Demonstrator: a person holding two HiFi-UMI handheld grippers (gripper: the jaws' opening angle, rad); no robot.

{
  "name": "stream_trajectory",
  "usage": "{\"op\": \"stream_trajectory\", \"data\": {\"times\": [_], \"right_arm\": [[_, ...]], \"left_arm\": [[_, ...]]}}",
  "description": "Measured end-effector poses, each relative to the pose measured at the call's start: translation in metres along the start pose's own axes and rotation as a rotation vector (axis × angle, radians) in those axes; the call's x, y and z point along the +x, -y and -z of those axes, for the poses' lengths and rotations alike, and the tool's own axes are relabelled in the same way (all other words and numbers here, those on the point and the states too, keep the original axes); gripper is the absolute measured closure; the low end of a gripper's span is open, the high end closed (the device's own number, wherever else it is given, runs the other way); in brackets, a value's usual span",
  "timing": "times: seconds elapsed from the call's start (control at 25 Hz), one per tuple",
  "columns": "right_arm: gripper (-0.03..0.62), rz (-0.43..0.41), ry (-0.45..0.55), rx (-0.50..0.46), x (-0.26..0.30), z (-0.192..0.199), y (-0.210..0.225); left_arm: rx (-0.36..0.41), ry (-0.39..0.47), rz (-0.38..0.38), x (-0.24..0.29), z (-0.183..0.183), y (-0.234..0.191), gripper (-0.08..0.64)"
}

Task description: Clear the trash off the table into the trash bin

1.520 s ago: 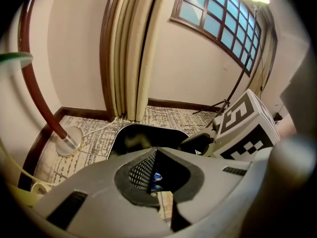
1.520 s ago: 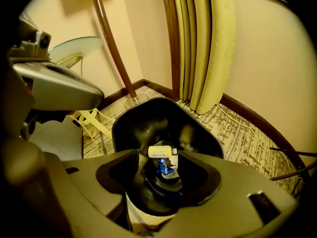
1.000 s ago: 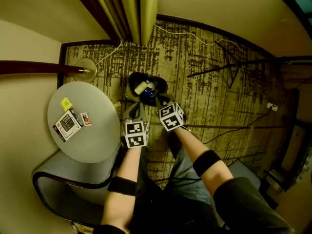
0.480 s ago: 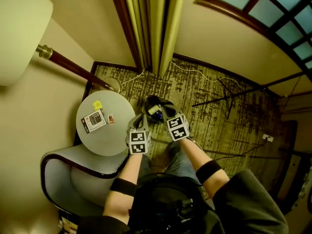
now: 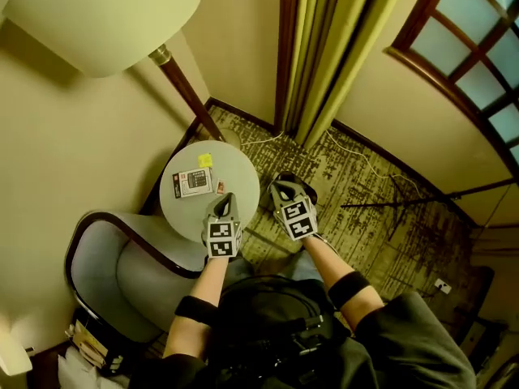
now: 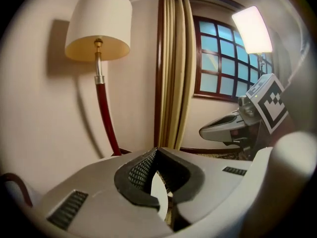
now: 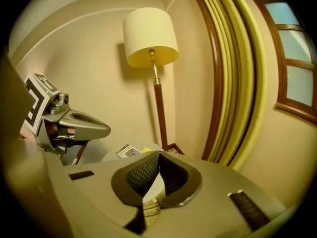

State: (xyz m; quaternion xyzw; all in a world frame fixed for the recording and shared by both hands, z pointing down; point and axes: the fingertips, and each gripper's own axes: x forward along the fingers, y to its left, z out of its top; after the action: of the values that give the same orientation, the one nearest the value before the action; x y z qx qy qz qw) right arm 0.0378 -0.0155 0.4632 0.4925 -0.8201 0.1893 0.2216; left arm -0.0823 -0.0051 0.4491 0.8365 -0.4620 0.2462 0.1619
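Both grippers have come up and away from the bin since a second ago, when they hung side by side low over its mouth; the whole corner now looks smaller beneath them and the lamp (image 5: 113, 14) shade has come into sight. Now the left gripper (image 5: 226, 203) sits over the near edge of the round bench (image 5: 239, 181), while the right gripper (image 5: 281, 191) is above the bin (image 5: 308, 191), which it mostly hides. Each pair of jaws is pressed together with nothing between them. Three things lie on the far left part of the bench, well apart from either gripper: a printed card (image 5: 193, 182), a yellow note (image 5: 205, 160) just beyond it, and a small red slip (image 5: 220, 187) just beside the card's right edge. What is in the bin I cannot tell from here. An armchair (image 5: 105, 266) curves round the bench on the near left, the lamp's dark pole rises behind the bench, and a curtain (image 5: 332, 47) hangs in the corner beside a window (image 5: 478, 63). The bin stands on patterned carpet (image 5: 381, 209).
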Motion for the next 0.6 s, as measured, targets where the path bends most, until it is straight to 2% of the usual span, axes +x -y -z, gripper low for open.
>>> {"op": "stream_trajectory", "data": {"times": [0.24, 0.36, 0.6], "right_arm": [[0.592, -0.120, -0.007, -0.083, 0.021, -0.015, -0.071], [0.592, -0.155, -0.023, -0.113, 0.029, -0.014, -0.093], [0.592, -0.176, -0.053, -0.134, 0.042, -0.006, -0.113]], "left_arm": [[-0.062, 0.010, -0.112, -0.047, 0.022, -0.060, 0.559], [-0.098, 0.013, -0.125, -0.064, 0.029, -0.074, 0.559], [-0.101, 0.016, -0.144, -0.072, 0.048, -0.093, 0.559]]}}
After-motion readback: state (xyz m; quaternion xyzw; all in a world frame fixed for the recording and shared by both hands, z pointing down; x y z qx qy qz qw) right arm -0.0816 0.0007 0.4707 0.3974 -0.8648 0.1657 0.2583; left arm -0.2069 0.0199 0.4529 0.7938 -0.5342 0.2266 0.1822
